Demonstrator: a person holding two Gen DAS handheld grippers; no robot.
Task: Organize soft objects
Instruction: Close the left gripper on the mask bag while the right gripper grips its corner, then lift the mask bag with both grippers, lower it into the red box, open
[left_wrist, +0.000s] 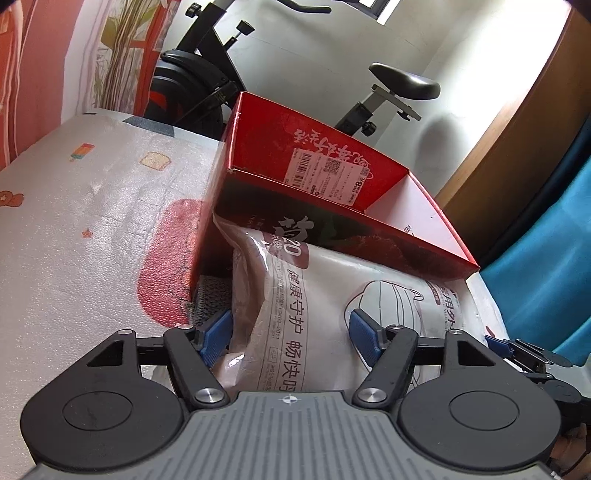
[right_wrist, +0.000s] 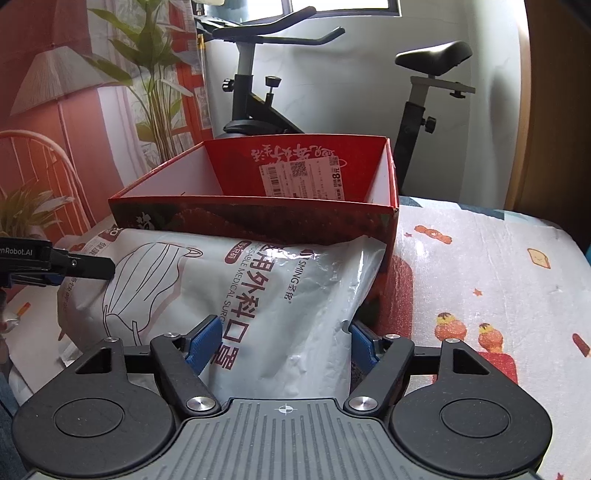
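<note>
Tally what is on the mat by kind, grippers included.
Red box: 1
Mask pack: 1
Grippers: 2, left gripper and right gripper
Total: 4

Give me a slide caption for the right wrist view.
Right gripper open around a bag of masks lying against an open red box, left gripper at its far end.

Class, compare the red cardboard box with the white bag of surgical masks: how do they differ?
The red box is rigid and straight-walled; the mask bag is soft and creased. The box stands open-topped on the table; the bag leans tilted against its front wall. Nothing shows inside the box; the bag looks full. Both carry upside-down Chinese print.
</note>
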